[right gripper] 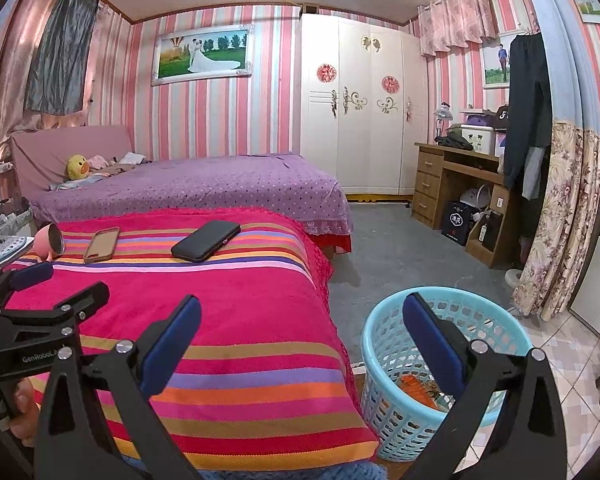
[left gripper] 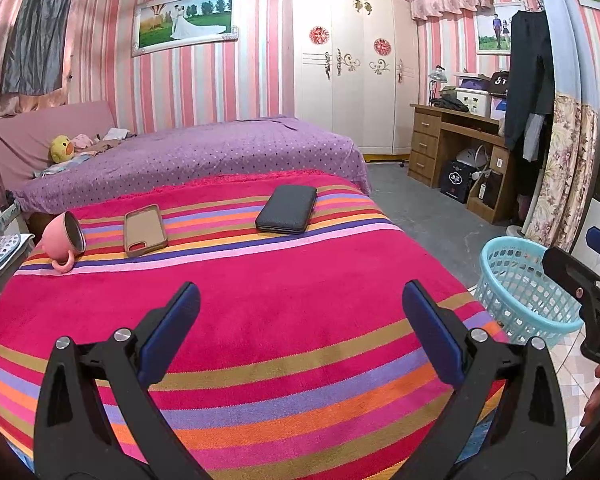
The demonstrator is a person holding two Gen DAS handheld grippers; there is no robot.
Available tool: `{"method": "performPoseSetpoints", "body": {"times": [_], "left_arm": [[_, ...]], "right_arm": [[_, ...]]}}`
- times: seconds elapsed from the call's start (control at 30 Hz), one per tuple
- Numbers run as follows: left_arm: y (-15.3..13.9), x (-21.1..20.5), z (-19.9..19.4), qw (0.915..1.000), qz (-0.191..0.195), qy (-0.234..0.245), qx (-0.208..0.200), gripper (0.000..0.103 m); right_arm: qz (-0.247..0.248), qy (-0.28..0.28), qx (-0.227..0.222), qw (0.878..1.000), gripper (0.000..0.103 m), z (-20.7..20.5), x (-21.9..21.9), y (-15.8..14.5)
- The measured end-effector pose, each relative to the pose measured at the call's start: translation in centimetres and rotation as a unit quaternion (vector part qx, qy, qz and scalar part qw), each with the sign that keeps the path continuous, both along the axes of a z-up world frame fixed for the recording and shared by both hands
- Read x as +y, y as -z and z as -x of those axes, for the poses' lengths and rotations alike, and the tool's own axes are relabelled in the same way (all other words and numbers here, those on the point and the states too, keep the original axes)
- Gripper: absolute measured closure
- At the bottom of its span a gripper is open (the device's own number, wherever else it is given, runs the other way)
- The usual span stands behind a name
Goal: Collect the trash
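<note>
A light blue plastic basket [right gripper: 384, 364] stands on the floor right of the striped table; orange wrappers [right gripper: 418, 390] lie in it. It also shows in the left wrist view [left gripper: 516, 280]. My left gripper [left gripper: 300, 312] is open and empty above the striped cloth [left gripper: 260, 300]. My right gripper [right gripper: 302, 322] is open and empty, over the table's right edge and the basket. The left gripper shows at the left of the right wrist view [right gripper: 58, 284].
On the far part of the cloth lie a tipped pink mug [left gripper: 64, 240], a tan phone case [left gripper: 145, 230] and a dark wallet [left gripper: 287, 209]. A purple bed [left gripper: 204, 152] is behind. A wooden desk [left gripper: 452, 140] and wardrobe [left gripper: 352, 68] stand at the right.
</note>
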State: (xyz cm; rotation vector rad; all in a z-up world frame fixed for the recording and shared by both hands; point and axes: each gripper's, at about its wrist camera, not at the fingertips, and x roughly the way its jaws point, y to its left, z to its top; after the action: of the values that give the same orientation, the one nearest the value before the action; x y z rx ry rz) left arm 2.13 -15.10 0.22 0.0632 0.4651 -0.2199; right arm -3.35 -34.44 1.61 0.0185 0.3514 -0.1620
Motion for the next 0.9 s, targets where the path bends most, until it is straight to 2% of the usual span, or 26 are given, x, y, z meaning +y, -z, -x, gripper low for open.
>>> {"method": "performPoseSetpoints", "body": {"times": [0.9], "left_arm": [[-0.23,0.55,0.01,0.9999,0.007,-0.009,-0.003,0.005]], "right_arm": [[0.013,-0.005,-0.003,1.0,0.005,-0.72,0.87,-0.73]]}}
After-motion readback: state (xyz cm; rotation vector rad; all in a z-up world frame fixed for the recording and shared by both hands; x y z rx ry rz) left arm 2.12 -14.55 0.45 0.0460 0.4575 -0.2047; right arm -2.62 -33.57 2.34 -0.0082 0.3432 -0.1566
